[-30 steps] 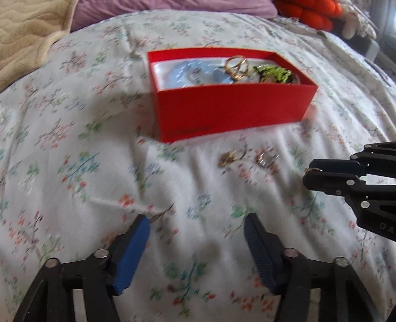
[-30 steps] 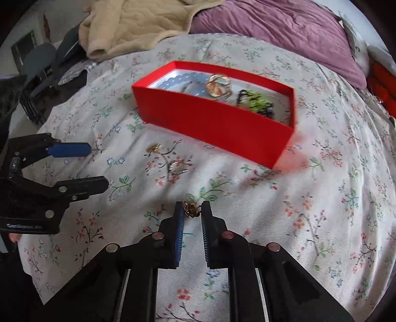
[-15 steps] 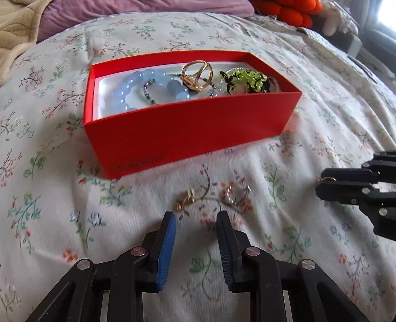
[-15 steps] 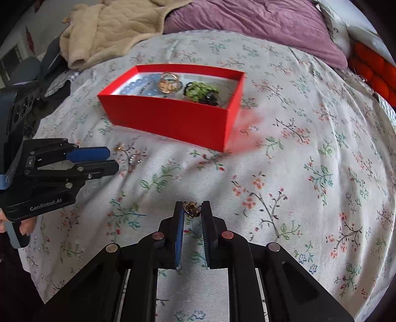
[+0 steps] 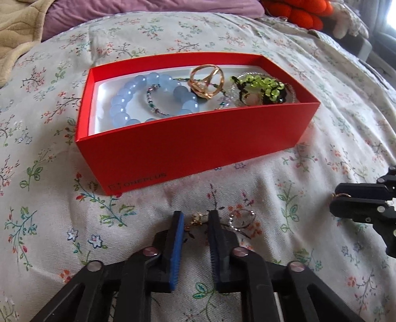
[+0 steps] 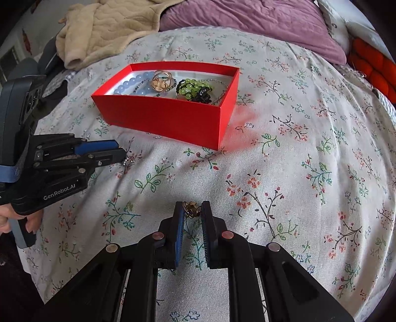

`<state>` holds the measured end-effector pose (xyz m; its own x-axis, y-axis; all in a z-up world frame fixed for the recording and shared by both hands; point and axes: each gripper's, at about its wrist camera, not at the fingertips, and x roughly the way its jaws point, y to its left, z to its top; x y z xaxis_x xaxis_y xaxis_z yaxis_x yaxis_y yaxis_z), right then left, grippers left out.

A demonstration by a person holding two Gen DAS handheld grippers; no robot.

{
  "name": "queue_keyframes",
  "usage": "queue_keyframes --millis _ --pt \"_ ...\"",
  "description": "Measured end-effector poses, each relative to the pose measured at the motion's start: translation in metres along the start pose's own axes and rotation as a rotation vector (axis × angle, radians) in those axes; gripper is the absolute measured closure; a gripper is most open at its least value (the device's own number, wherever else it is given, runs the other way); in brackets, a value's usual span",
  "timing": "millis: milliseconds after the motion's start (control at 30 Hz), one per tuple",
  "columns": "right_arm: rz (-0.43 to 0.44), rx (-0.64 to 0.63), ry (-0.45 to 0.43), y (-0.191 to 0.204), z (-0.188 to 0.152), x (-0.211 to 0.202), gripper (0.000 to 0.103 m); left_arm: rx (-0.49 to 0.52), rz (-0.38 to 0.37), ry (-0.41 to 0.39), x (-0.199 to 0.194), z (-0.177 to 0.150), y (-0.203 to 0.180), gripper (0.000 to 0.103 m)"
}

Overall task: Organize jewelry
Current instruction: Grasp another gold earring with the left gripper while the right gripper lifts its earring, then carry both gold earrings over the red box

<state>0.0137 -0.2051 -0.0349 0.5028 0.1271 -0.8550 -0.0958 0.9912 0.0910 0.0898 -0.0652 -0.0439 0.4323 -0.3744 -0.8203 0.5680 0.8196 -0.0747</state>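
A red box (image 5: 198,146) (image 6: 170,119) on the floral bedspread holds a blue bead bracelet (image 5: 128,99), a gold ring (image 5: 206,80) and green beads (image 5: 262,85). My left gripper (image 5: 195,220) has its jaws narrowed around a small gold earring (image 5: 198,219) on the cloth in front of the box; contact is unclear. A silver earring (image 5: 241,219) lies just right of it. My right gripper (image 6: 191,209) is shut on a gold earring (image 6: 190,208), held above the bedspread to the right of the left gripper (image 6: 116,153).
A beige blanket (image 6: 104,27) and purple pillow (image 6: 247,17) lie behind the box. An orange plush item (image 6: 373,69) sits at the far right. The box's near wall stands just beyond my left fingers.
My left gripper moved forward to the gold earring and its jaws narrowed around it. My right gripper kept its earring and shifted slightly.
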Motion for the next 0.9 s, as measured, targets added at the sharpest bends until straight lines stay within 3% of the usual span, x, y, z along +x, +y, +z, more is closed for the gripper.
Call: queue_keyframes --millis 133,900 --pt "-0.007 0.004 0.005 0.000 0.002 0.001 0.088 -0.016 0.017 0.012 -0.001 0.000 0.001 0.101" --pt "0.002 0.134 0.002 -0.021 0.026 -0.025 0.088 -0.217 -0.040 0.012 -0.058 0.009 0.048 0.102"
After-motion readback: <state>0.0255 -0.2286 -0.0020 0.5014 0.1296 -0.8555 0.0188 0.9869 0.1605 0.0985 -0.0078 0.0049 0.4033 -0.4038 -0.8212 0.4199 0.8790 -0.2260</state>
